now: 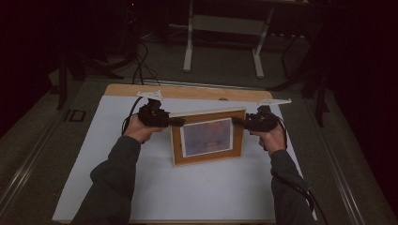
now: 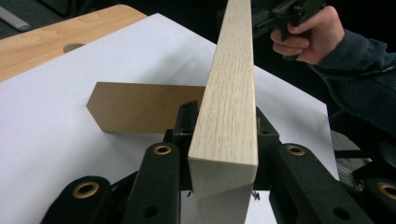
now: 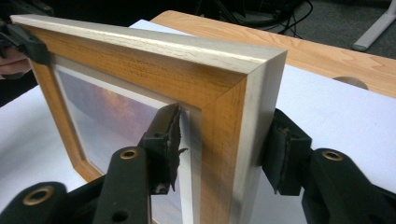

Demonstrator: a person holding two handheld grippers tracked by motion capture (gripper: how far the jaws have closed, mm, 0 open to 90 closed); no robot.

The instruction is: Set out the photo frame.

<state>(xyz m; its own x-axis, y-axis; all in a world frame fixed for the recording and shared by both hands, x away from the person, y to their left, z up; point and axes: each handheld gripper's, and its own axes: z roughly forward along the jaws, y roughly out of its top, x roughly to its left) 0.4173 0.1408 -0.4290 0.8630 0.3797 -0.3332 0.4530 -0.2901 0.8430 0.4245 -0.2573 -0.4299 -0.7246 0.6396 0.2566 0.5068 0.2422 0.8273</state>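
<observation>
- My left gripper [image 1: 180, 122] is clamped on the left upright edge of the picture frame [image 1: 208, 137], one jaw on the front and one behind. In the left gripper view the pale wood edge [image 2: 229, 93] runs straight up between the two jaws, which sit tight against it.
- My right gripper [image 1: 236, 121] brackets the right edge of the frame near the top corner. In the right gripper view one pad [image 3: 168, 140] lies on the front by the inner border and the other pad [image 3: 282, 156] sits at the back; they look to be touching, but I cannot tell whether the pinch is firm.
- I take it I grip both sides at matching height so the frame stays square and upright and does not twist.
- The frame stands on its lower edge on the white sheet [image 1: 141, 187] in the middle of the table [image 1: 187, 91], leaning slightly back, picture side towards me.
- Behind it a brown stand flap [image 2: 140, 107] reaches out over the sheet; I judge it is there to prop the frame up.
- The frame is the only holder here: it carries a print [image 1: 207, 137] of a dusky orange-and-blue sky, with a white border around it.
</observation>
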